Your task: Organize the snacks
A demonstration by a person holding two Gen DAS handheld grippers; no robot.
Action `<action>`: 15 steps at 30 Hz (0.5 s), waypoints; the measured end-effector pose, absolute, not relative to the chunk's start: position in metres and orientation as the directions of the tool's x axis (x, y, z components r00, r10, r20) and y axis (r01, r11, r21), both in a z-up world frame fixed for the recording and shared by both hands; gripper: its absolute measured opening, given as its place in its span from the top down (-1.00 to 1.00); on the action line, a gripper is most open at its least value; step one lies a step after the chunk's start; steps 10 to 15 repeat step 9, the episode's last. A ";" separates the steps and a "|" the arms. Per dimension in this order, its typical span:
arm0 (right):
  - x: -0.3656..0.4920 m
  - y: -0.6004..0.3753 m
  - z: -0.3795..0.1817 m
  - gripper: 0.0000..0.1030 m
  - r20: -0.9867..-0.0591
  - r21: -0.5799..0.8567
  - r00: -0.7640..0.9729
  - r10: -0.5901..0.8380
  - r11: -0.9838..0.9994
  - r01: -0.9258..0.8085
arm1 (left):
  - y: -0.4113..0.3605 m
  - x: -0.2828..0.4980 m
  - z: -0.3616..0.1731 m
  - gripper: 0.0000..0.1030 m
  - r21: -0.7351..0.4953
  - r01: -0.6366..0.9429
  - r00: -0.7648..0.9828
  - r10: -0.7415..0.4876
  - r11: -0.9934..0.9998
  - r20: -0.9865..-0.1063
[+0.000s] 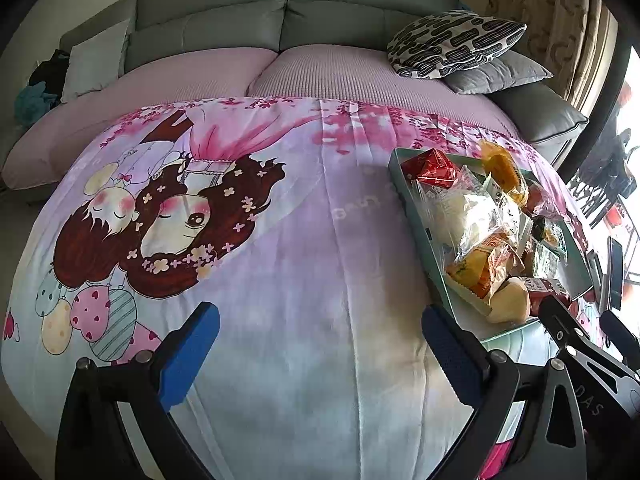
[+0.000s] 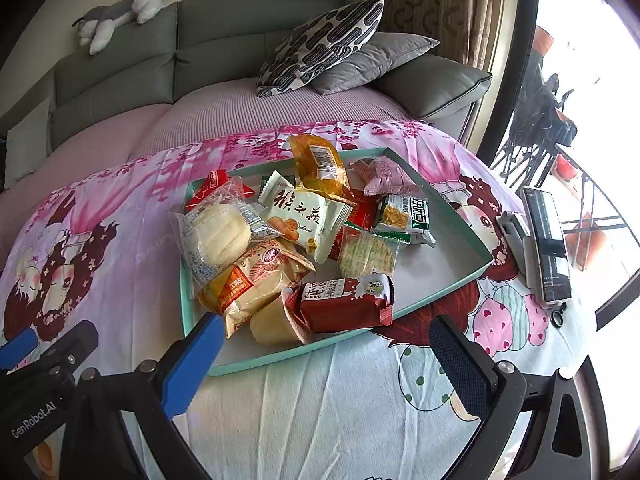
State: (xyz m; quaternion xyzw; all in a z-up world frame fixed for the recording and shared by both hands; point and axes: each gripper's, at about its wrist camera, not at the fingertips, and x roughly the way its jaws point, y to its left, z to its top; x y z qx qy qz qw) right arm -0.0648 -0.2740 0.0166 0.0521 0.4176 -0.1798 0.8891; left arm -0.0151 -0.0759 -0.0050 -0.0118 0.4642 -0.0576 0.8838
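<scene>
Both tongs hang spread and empty over a cartoon-printed cloth: the left tongs above bare fabric, the right tongs at the near rim of a shallow teal tray, with "GenRobot.AI" readable on the other tool's body in the right wrist view. The tray lies on the cloth in front of a grey sofa and holds a heap of wrapped snacks. Among them are a clear-wrapped pale bun, a white packet with Chinese characters, a red packet nearest the tongs, and a green-and-white one; a phone lies right of the tray.
</scene>
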 end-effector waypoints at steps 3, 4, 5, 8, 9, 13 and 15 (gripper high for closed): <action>-0.065 -0.274 0.017 -1.00 -0.762 -0.058 0.586 -0.276 0.930 0.363 | -0.075 -0.015 -0.006 -0.96 -0.072 0.087 0.559 -0.109 0.994 -0.822; -0.065 -0.274 0.017 -1.00 -0.762 -0.058 0.586 -0.276 0.930 0.363 | -0.075 -0.014 -0.006 -0.96 -0.073 0.086 0.558 -0.109 0.994 -0.822; -0.065 -0.274 0.017 -1.00 -0.762 -0.058 0.586 -0.276 0.930 0.363 | -0.074 -0.014 -0.006 -0.96 -0.076 0.085 0.559 -0.110 0.994 -0.822; -0.065 -0.274 0.017 -1.00 -0.761 -0.058 0.586 -0.277 0.930 0.364 | -0.075 -0.015 -0.005 -0.96 -0.073 0.085 0.566 -0.108 0.994 -0.817; -0.065 -0.274 0.017 -1.00 -0.761 -0.058 0.586 -0.277 0.930 0.364 | -0.075 -0.015 -0.005 -0.96 -0.073 0.085 0.566 -0.108 0.994 -0.817; -0.065 -0.274 0.017 -1.00 -0.761 -0.058 0.586 -0.277 0.930 0.364 | -0.075 -0.015 -0.005 -0.96 -0.073 0.085 0.566 -0.108 0.994 -0.817; -0.065 -0.274 0.017 -1.00 -0.761 -0.058 0.586 -0.277 0.930 0.364 | -0.075 -0.015 -0.005 -0.96 -0.073 0.085 0.566 -0.108 0.994 -0.817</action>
